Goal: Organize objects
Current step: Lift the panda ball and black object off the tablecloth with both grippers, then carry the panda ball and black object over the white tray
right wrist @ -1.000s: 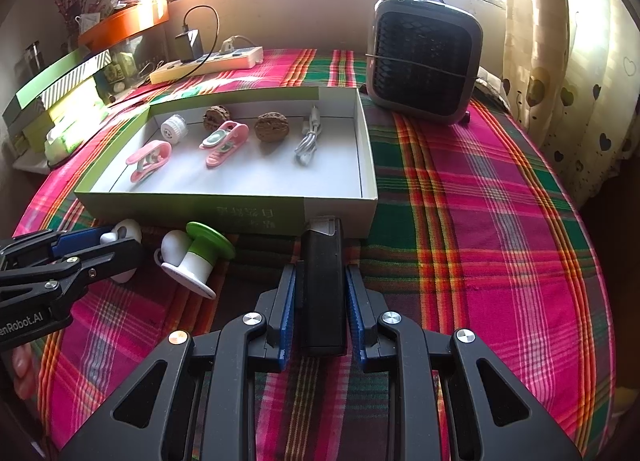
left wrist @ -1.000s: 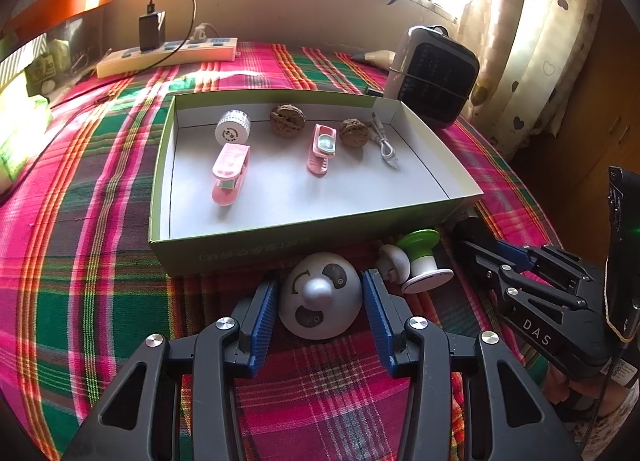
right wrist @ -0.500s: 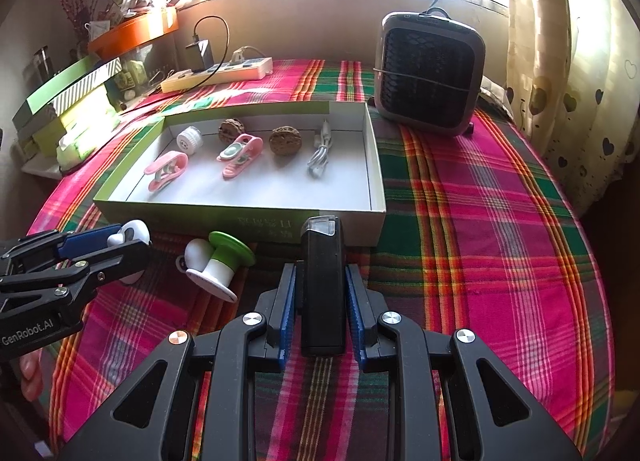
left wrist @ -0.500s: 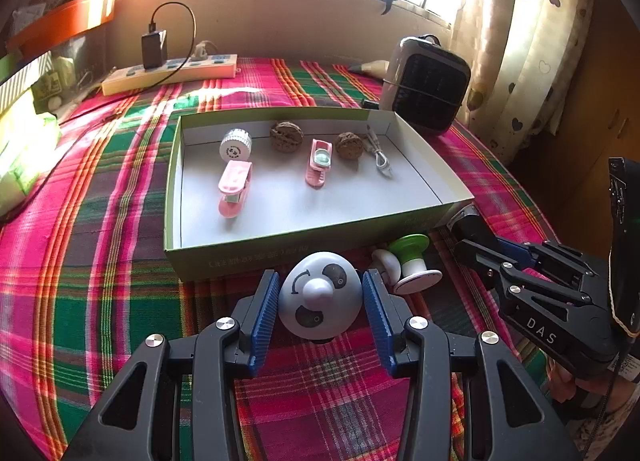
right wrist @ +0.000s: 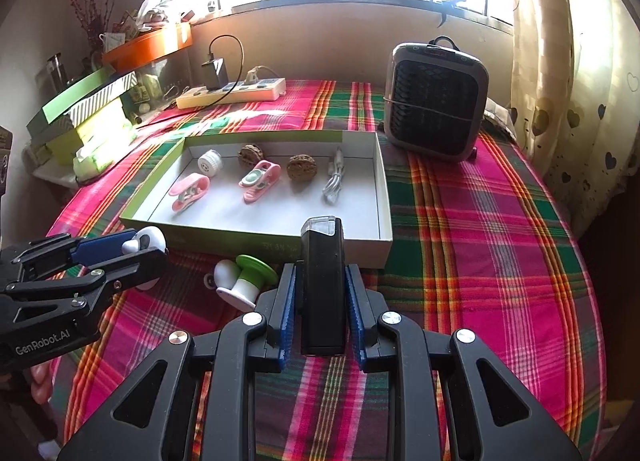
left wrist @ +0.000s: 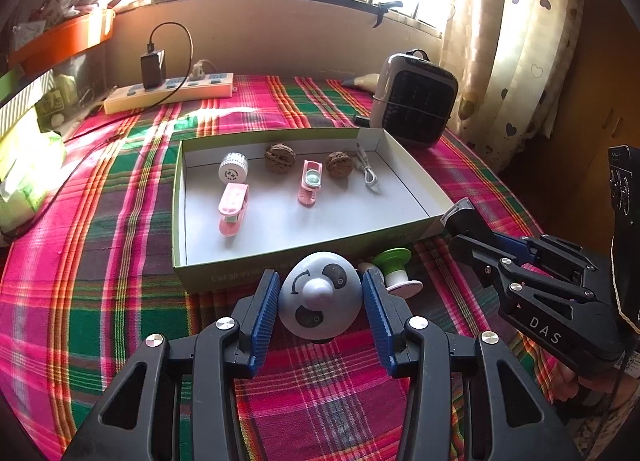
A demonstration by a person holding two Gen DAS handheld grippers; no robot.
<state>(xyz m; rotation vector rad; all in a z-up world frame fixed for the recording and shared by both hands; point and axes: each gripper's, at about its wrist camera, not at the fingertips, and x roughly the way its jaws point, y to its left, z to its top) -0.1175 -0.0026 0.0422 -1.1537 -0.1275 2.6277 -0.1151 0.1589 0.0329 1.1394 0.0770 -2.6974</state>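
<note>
My left gripper [left wrist: 320, 297] is shut on a white dome-shaped knob [left wrist: 318, 293] and holds it above the cloth in front of the box. My right gripper [right wrist: 322, 297] is shut on a black lighter [right wrist: 322, 261], upright between the pads. A shallow green box [left wrist: 280, 265] [right wrist: 384, 197] holds two pink clips [left wrist: 232, 209], two walnuts [left wrist: 280, 157], a white round cap [left wrist: 233, 169] and a white cable [left wrist: 368, 175]. A green and white spool [left wrist: 394, 273] [right wrist: 248, 281] lies on the cloth before the box.
A small heater [right wrist: 436, 117] stands behind the box at the right. A power strip [left wrist: 168, 93] with a charger lies at the back. Boxes [right wrist: 84, 113] and an orange tray [right wrist: 148, 45] stand at the far left. The plaid cloth [right wrist: 480, 241] covers the table.
Both grippers have risen and drawn back from the box, each with its object still held. The box and the spool have not moved.
</note>
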